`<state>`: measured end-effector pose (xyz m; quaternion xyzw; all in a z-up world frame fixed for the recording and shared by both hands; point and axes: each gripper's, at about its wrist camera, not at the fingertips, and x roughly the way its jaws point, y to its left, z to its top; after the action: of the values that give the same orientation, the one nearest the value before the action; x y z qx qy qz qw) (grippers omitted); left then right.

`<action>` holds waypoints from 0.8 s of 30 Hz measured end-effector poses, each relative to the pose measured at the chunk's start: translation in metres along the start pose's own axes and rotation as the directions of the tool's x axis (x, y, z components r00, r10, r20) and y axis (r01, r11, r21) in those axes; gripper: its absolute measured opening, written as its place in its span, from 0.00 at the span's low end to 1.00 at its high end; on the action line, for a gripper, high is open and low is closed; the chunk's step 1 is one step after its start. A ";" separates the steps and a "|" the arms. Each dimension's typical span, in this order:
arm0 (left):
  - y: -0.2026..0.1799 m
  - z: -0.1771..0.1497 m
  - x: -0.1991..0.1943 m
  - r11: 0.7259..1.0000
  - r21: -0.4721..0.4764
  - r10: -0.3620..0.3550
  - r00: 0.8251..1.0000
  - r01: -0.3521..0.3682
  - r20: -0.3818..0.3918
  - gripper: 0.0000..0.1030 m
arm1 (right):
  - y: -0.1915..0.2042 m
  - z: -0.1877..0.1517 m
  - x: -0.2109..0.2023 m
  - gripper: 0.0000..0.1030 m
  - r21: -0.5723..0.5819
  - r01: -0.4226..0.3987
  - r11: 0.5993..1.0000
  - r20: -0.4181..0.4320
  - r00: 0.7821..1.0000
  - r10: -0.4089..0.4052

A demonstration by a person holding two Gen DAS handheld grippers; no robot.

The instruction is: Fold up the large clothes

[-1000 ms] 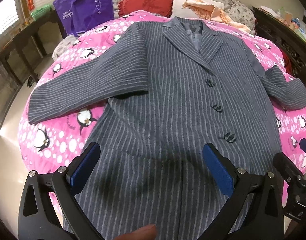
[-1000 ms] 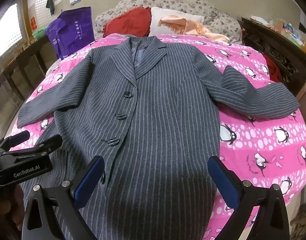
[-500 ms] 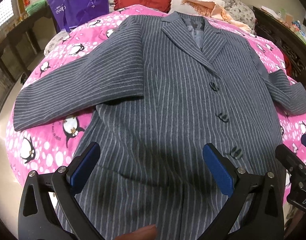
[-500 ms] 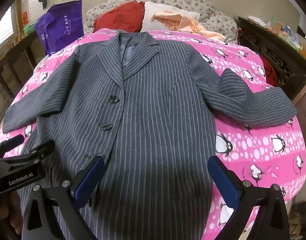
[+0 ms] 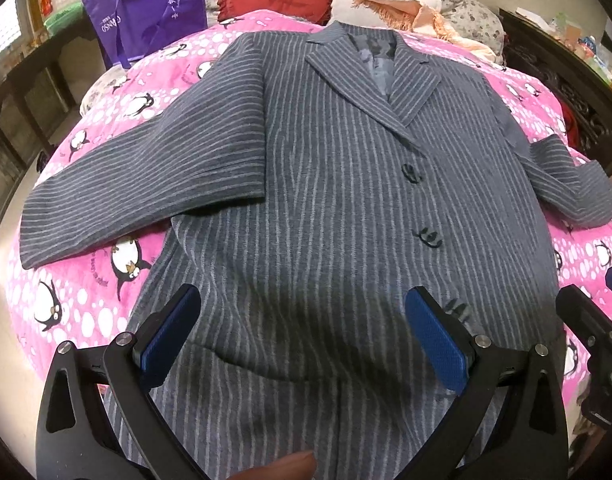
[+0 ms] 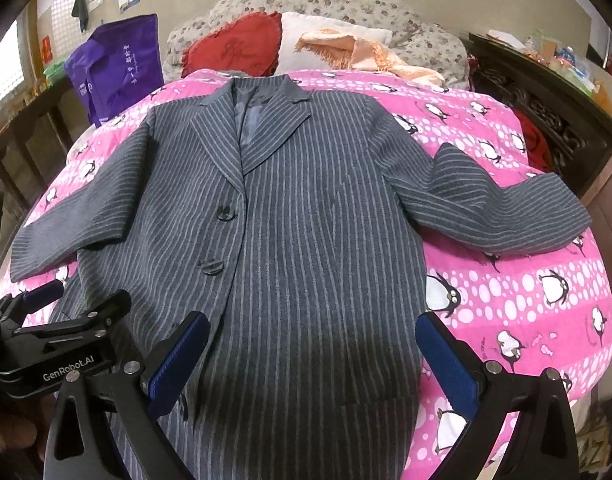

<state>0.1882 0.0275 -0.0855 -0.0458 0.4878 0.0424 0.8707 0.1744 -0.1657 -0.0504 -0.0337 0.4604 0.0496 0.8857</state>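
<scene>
Lying face up on the bed, a grey pinstriped coat (image 5: 338, 184) is spread flat over a pink quilt (image 6: 526, 300) printed with penguins, its collar toward the pillows and its hem toward the cameras. Both sleeves stretch outward: the one on the left of the pictures (image 5: 138, 184) runs straight to the quilt's edge, while the one on the right (image 6: 490, 208) bends at the elbow, with a fold in the cloth there. Three dark buttons run down the front; the lowest (image 5: 456, 310) sits just beside the inner face of one blue pad of the left tongs (image 5: 302, 336).

The left tongs hover over the lower front of the coat with their pads wide apart and nothing between them. A fingertip (image 5: 282, 468) shows at the bottom edge of that view. The right tongs (image 6: 312, 364) also stand wide apart and empty, above the lower right panel of the coat, near a pocket slit (image 6: 370, 402). Whether either tool touches the fabric cannot be told. In the right wrist view, the left tool's black body sits at the lower left, lettered "GenRobot.AI".

Beyond the collar lie a red heart-shaped cushion (image 6: 234, 50), a white pillow with a peach fringed cloth (image 6: 346, 46), and a purple bag (image 6: 118, 64) at the left.
</scene>
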 end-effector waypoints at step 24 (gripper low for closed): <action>-0.013 -0.014 -0.029 1.000 0.025 -0.012 1.000 0.011 0.028 1.00 | -0.003 -0.013 -0.033 0.99 0.025 -0.026 0.999 0.051 0.998 0.025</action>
<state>0.1630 0.0122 -0.0676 -0.0372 0.4758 0.0319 0.8782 0.1457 -0.1720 -0.0312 -0.0152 0.4387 0.0558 0.8968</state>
